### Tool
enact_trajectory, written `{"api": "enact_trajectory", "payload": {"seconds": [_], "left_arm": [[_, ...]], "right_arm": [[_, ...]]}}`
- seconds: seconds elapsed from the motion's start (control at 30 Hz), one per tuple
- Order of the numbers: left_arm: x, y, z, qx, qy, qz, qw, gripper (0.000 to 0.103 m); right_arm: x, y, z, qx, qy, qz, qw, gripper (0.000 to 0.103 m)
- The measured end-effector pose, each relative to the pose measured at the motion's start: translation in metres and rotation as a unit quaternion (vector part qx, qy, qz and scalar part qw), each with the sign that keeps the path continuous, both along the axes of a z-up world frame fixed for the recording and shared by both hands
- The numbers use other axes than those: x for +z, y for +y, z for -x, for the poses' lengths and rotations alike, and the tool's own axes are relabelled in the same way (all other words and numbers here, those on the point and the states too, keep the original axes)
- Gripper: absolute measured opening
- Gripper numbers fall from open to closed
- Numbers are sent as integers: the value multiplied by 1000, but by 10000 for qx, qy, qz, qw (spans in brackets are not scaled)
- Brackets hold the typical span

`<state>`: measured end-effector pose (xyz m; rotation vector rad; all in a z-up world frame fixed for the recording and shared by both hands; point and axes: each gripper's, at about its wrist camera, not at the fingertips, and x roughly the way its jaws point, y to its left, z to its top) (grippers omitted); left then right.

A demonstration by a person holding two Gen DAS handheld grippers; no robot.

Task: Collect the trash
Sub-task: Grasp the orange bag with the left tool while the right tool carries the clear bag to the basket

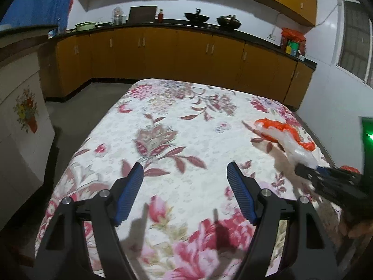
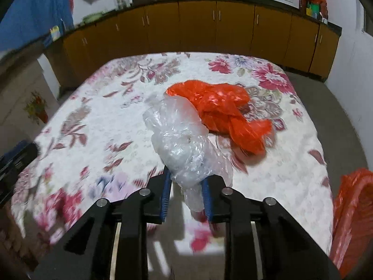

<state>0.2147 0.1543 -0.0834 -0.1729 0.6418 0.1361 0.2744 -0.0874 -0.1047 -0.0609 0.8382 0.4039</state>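
My right gripper (image 2: 186, 182) is shut on a crumpled clear plastic bag (image 2: 179, 137) and holds it just above the floral tablecloth (image 2: 98, 116). An orange plastic bag (image 2: 221, 109) lies on the cloth just beyond the clear bag, touching it. In the left wrist view the clear bag (image 1: 296, 147) and orange bag (image 1: 286, 128) show at the right, with the right gripper (image 1: 310, 170) behind them. My left gripper (image 1: 184, 175) is open and empty above the cloth's near-left part.
An orange-lined bin (image 2: 349, 214) stands at the table's right edge. Yellow cabinets (image 1: 186, 53) with a dark counter run along the far wall, holding woks (image 1: 226, 22) and jars. A white cabinet (image 1: 21, 116) stands left of the table.
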Motion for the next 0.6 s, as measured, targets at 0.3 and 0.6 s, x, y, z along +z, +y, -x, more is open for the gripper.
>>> {"api": "enact_trajectory", "payload": {"seconds": [0.3, 0.6], "left_arm": [[10, -51, -48, -540, -39, -30, 9985, 78], [1, -147, -143, -1306, 252, -231, 9909, 80]], "right_arm": [[31, -76, 43, -655, -477, -369, 9960, 24], [47, -158, 44, -1800, -688, -311, 9808, 24]]}}
